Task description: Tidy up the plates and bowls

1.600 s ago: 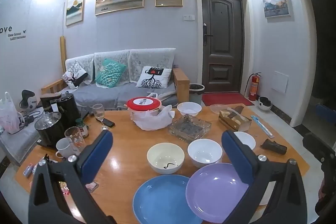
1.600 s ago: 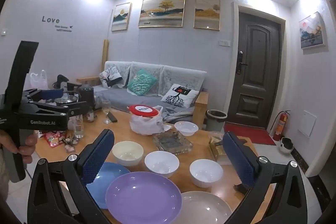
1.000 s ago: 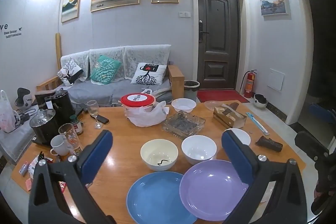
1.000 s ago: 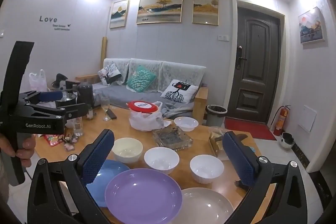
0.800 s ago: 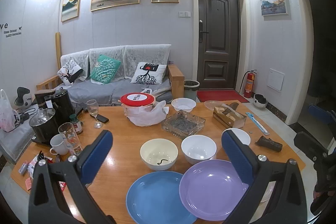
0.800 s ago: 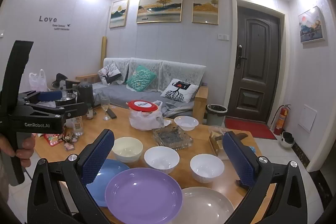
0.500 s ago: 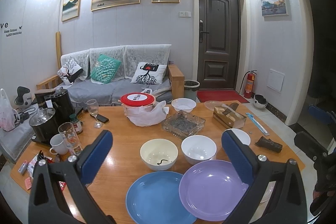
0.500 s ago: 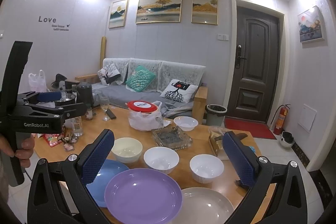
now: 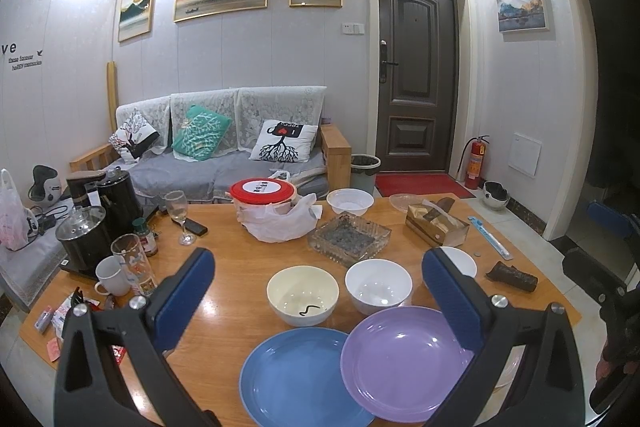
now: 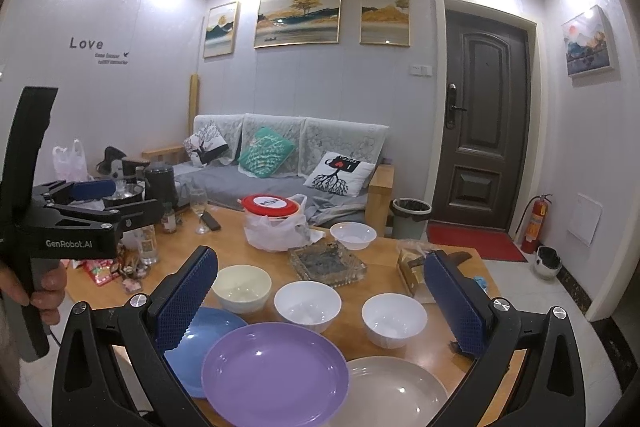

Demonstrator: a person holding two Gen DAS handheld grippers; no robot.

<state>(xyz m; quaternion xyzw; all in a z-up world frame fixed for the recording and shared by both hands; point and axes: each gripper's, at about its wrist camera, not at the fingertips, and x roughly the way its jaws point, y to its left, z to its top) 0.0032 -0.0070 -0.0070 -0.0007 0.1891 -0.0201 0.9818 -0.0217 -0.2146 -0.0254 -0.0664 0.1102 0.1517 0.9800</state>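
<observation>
Both the left gripper [image 9: 318,287] and right gripper [image 10: 320,291] hover wide, empty, above the counter [image 9: 228,267]; purple plate [image 10: 274,373] at 6 o'clock.

You're looking at three plates [image 10: 272,367] lying in a row below your spread jaws, three bowls [image 10: 307,305] sitting just behind them, and a tray [image 10: 327,263] resting farther back.

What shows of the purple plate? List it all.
The purple plate is round, glossy and shallow, ceramic-looking, with nothing on it. It sits flat at the near edge of the table, its rim overlapping the blue plate on one side and the pale plate on the other. Neither gripper touches it.
</observation>
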